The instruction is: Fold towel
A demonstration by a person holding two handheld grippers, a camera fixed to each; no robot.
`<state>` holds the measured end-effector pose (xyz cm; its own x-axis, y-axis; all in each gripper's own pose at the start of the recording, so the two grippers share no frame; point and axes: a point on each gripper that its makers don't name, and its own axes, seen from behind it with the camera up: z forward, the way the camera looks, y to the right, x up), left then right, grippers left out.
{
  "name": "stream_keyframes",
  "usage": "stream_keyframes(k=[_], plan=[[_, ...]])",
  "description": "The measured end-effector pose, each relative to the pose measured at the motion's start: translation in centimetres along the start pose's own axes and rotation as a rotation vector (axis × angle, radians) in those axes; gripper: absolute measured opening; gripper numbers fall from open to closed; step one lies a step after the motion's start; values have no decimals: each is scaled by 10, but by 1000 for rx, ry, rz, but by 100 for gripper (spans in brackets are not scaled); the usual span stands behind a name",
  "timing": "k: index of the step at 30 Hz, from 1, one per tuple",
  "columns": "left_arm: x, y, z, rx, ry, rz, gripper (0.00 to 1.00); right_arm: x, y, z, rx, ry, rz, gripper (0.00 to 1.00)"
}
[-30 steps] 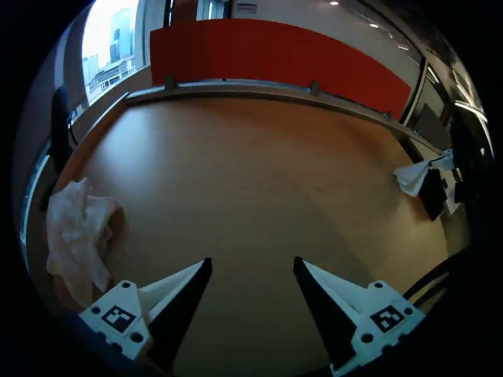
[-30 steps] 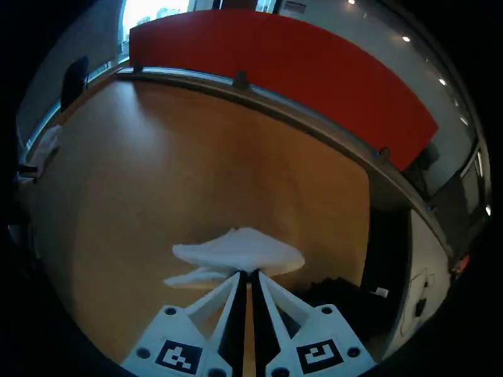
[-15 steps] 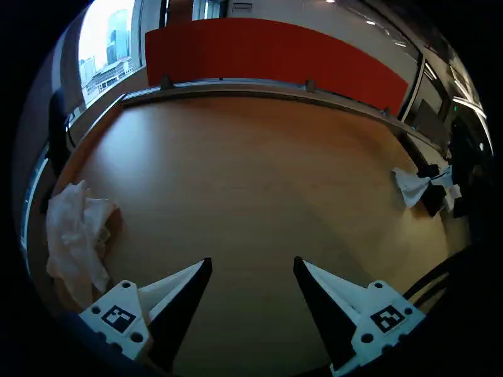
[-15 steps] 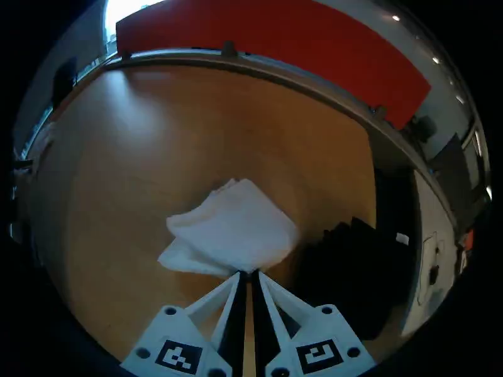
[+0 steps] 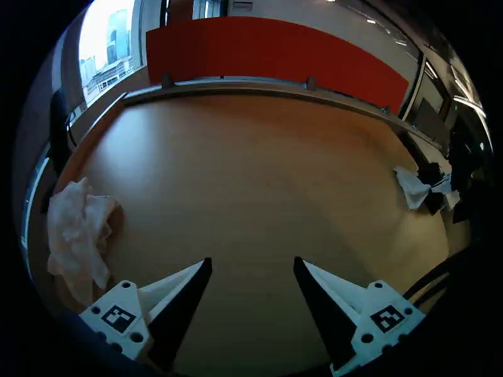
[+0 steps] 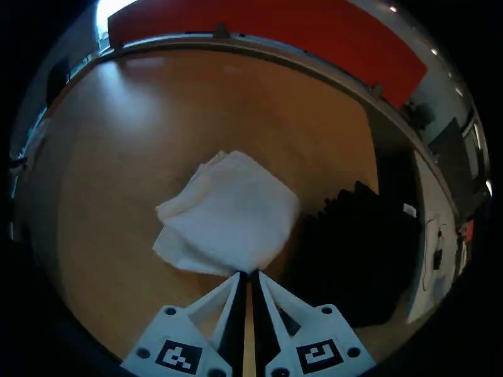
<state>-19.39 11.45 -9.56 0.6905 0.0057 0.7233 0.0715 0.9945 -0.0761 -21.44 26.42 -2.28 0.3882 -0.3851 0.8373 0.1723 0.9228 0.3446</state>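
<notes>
Right gripper (image 6: 249,273) pinches the folded white towel (image 6: 229,213) — a snagging release could drag it open; left gripper (image 5: 251,260) stands apart, empty.

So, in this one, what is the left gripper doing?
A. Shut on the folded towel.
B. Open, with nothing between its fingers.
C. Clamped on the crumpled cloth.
B: the left gripper has its fingers wide apart over the bare table, the crumpled cloth lies off to one side untouched, and the folded towel is pinched by the right gripper.
</notes>
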Motion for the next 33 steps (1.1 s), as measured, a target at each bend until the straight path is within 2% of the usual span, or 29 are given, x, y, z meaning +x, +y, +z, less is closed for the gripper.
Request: stream_keyframes(k=[7,33], plan=[[-2,1,0,3,-4,3,97,-11,5,5,-13,-33,0,5],[-4,0,2,9,-16,5,97,-50,27,17,-87,-148,59,5]])
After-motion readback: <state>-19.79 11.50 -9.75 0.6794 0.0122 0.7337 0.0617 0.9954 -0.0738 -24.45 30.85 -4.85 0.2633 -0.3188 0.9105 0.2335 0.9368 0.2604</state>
